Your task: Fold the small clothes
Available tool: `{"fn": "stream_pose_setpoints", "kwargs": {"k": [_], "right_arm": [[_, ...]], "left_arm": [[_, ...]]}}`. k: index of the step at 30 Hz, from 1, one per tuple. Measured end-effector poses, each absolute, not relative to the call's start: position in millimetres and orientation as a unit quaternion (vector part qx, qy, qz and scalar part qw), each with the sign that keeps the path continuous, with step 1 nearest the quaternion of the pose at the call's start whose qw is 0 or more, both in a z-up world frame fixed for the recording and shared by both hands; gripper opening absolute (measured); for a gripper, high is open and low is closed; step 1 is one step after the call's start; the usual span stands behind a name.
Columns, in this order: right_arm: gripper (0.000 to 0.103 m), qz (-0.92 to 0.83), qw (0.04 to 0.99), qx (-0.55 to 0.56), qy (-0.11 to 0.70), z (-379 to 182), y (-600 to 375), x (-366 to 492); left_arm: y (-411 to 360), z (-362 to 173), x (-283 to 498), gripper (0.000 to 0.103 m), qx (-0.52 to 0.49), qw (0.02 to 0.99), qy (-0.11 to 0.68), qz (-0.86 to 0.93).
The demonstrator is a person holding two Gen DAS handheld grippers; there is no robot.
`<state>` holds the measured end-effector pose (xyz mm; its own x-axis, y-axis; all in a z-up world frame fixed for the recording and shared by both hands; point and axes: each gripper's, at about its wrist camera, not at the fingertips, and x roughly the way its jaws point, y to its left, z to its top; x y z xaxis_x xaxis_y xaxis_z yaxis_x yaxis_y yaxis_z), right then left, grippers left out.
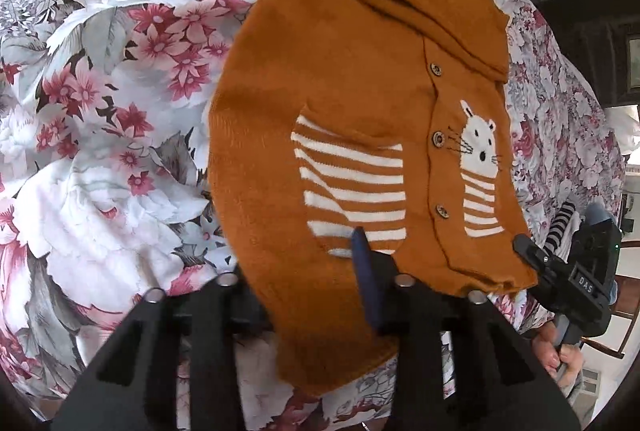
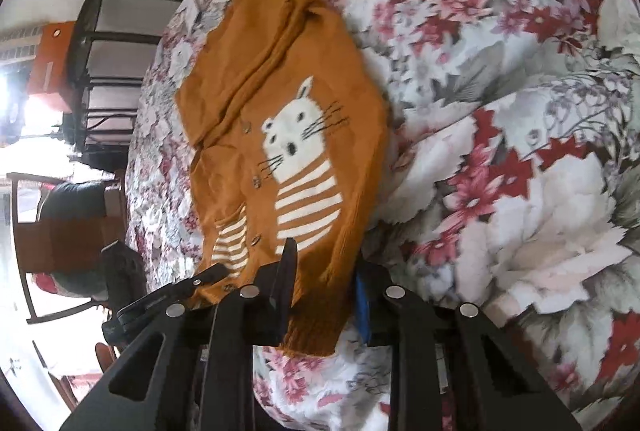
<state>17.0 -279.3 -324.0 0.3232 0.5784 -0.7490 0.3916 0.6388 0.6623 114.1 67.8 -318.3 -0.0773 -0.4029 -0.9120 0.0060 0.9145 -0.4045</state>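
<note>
An orange knitted baby cardigan (image 1: 344,103) with wooden buttons, white stripes and a white cat face lies on a floral bedsheet (image 1: 112,79). My left gripper (image 1: 320,271) is shut on its bottom hem, at the striped pocket corner. The right gripper (image 1: 560,271) shows in the left wrist view, holding the other hem corner. In the right wrist view the cardigan (image 2: 288,119) stretches away from my right gripper (image 2: 324,271), which is shut on the hem below the cat. The left gripper (image 2: 188,287) shows at the lower left there.
The floral sheet (image 2: 520,111) covers the bed all around the cardigan. A dark metal bed frame (image 2: 104,71) and a wooden chair (image 2: 60,231) stand beyond the bed edge. A striped cloth (image 1: 560,227) lies near the right gripper.
</note>
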Motion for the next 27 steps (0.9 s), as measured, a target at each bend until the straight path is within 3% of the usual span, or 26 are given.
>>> {"fn": "stream_pose_setpoints", "kwargs": {"k": [3, 5, 11, 15, 27], "right_arm": [[0.016, 0.066, 0.698, 0.413, 0.581, -326, -276, 18], [0.009, 0.069, 0.699, 0.418, 0.576, -326, -276, 17], [0.006, 0.076, 0.717, 0.418, 0.553, -309, -278, 13], [0.010, 0.068, 0.702, 0.399, 0.586, -322, -274, 15], [0.006, 0.067, 0.724, 0.395, 0.562, -313, -273, 16]], "left_arm": [[64, -315, 113, 0.014, -0.134, 0.670, 0.713, -0.161], [60, -311, 111, 0.009, -0.126, 0.675, 0.707, -0.167], [43, -297, 103, 0.009, -0.048, 0.713, 0.682, -0.154], [36, -295, 99, 0.009, -0.018, 0.722, 0.675, -0.149], [27, -293, 98, 0.009, 0.022, 0.739, 0.659, -0.142]]}}
